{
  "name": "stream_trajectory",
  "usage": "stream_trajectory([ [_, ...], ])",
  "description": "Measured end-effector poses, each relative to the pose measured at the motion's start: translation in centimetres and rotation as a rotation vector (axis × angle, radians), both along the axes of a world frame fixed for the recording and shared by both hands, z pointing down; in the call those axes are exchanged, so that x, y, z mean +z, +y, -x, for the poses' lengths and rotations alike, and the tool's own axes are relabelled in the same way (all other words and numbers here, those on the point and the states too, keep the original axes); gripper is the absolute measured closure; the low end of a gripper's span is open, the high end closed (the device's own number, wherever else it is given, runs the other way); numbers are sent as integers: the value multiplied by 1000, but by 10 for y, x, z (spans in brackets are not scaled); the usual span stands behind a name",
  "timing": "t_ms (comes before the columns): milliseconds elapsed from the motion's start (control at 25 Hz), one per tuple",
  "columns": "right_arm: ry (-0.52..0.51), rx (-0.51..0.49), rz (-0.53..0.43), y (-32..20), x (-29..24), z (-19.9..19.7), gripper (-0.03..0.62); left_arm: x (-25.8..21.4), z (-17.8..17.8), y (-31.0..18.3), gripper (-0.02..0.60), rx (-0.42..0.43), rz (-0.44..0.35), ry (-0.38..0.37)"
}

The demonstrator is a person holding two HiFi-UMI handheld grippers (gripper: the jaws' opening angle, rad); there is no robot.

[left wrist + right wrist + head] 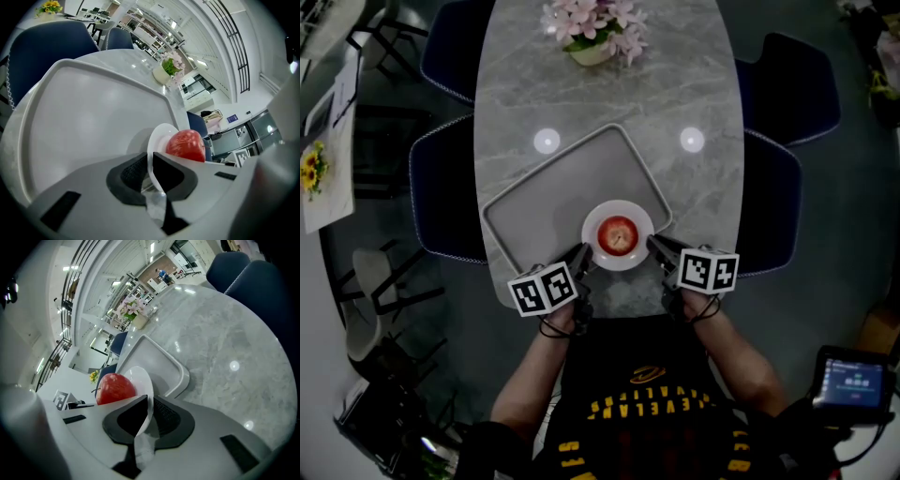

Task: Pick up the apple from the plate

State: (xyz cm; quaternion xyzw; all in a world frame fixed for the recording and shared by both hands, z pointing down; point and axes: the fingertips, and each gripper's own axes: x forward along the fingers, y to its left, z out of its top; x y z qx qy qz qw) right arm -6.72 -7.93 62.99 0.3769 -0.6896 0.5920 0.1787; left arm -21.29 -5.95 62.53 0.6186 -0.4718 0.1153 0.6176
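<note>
Left gripper (584,251) pinches the left rim of the white plate (592,217); right gripper (654,244) pinches the right rim. Each pair of jaws is closed on the thin edge. Judgement: the two-sided hold keeps the plate level so the fruit cannot roll. Red apple (618,233) sits at plate centre, touched by neither gripper. Plate is at the near right corner of the grey tray (534,202), which is otherwise bare; whether it is resting or lifted, I cannot tell.

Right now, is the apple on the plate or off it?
On it: the apple rests at the middle of the plate.
</note>
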Motion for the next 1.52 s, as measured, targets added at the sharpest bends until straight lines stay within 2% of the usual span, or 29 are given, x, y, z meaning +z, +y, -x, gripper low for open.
stream_trajectory([
  [1040, 0, 61, -24, 84, -27, -121, 546, -26, -119, 77, 541, 70, -24, 15],
  [1520, -3, 89, -36, 102, -23, -162, 546, -24, -161, 92, 541, 104, -33, 12],
])
